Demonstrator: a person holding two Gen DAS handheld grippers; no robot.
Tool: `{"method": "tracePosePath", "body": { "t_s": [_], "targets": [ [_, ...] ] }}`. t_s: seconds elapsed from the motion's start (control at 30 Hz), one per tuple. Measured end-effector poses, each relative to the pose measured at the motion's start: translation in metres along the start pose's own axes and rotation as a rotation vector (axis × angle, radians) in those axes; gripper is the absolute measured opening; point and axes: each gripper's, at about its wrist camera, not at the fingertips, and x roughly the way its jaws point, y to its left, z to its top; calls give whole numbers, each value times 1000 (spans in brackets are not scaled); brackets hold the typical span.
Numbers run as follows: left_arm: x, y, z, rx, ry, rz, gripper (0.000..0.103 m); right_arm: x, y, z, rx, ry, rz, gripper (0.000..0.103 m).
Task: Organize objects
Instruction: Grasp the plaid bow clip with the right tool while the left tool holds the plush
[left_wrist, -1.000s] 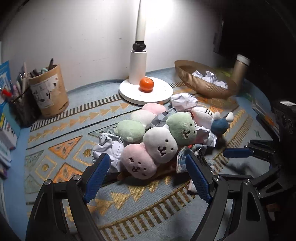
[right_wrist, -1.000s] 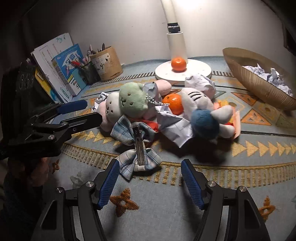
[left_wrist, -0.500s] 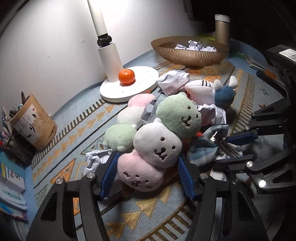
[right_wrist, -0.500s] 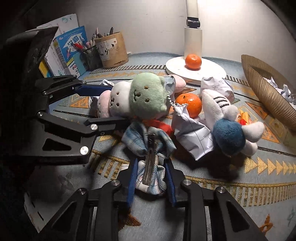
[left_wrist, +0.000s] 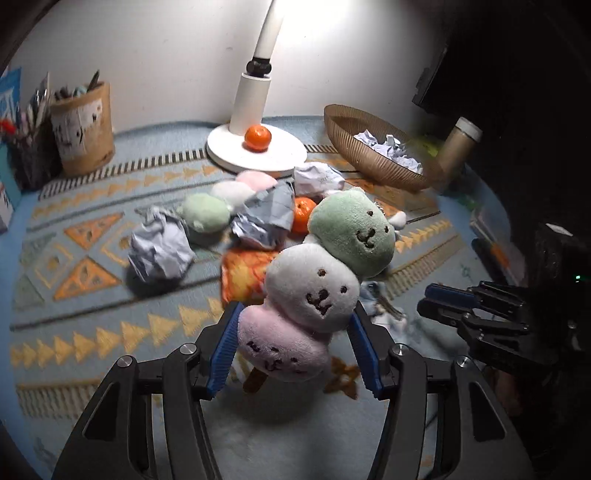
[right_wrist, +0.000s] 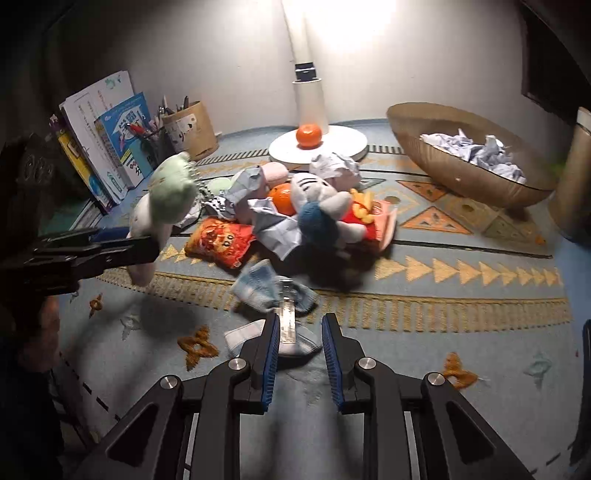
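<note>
Left tongs, jaws closing, clamp the three-ball plush by its pink end, lifting it from the table's clutter. Right tongs pinch the plaid bow clip at six o'clock, to sort separately.

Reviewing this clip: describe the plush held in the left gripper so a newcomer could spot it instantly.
Start at the white lamp base on the patterned rug, then come toward the camera. The left gripper, jaws closing, pinches a three-ball plush skewer. Unlike the faceless one behind, its pink, white and green balls show stitched faces.
</note>
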Motion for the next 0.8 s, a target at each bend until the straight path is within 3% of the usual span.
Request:
{"method": "tracePosePath", "body": {
  "t_s": [0.07, 0.2, 0.27, 0.3, 0.43, 0.5, 0.67, 0.8],
  "targets": [
    [4, -2, -14, -54, 20, 15, 54, 3, -11, -3, 26, 21, -1, 23],
    [13, -4, -37, -90, 38, 37, 54, 4, -14, -6, 67, 32, 136, 28],
    [15, -3, -42, -105, 44, 43, 54, 9, 2, -4, 30, 24, 118, 61],
    [14, -2, -44, -108, 46, 56, 54, 12, 10, -2, 6, 17, 95, 65],
    [13, -2, -48, -117, 48, 68, 54, 34, 33, 2, -62, 45, 69, 66],
    [13, -2, -48, -114, 48, 75, 54, 45, 38, 2, -85, 67, 21, 57],
    [14, -7, -48, -90, 46, 105, 54, 41, 45, -5, -142, 37, -27, 21],
    [13, -17, -45, -65, 39, 90, 54, 23, 30, -9, -92, 5, 15, 19]
  ]
}}
